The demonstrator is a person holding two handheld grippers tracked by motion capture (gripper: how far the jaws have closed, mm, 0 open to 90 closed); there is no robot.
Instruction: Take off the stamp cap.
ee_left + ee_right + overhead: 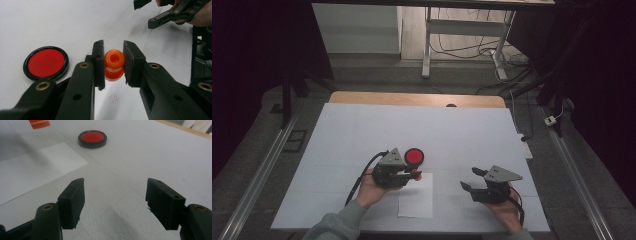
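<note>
High view: the left claw (411, 174) pinches a small orange spool-shaped piece (416, 173) between its two jaws, above the near edge of a white paper sheet (416, 201) on the white bench (362, 130). A red disc with a black rim (414, 156) lies flat on the bench just beyond the claw. The right claw (472, 179), well apart to the right, stands spread and empty. Left gripper view: the orange piece (114, 64) sits clamped between both pads, with the disc (46, 62) lying to its left.
</note>
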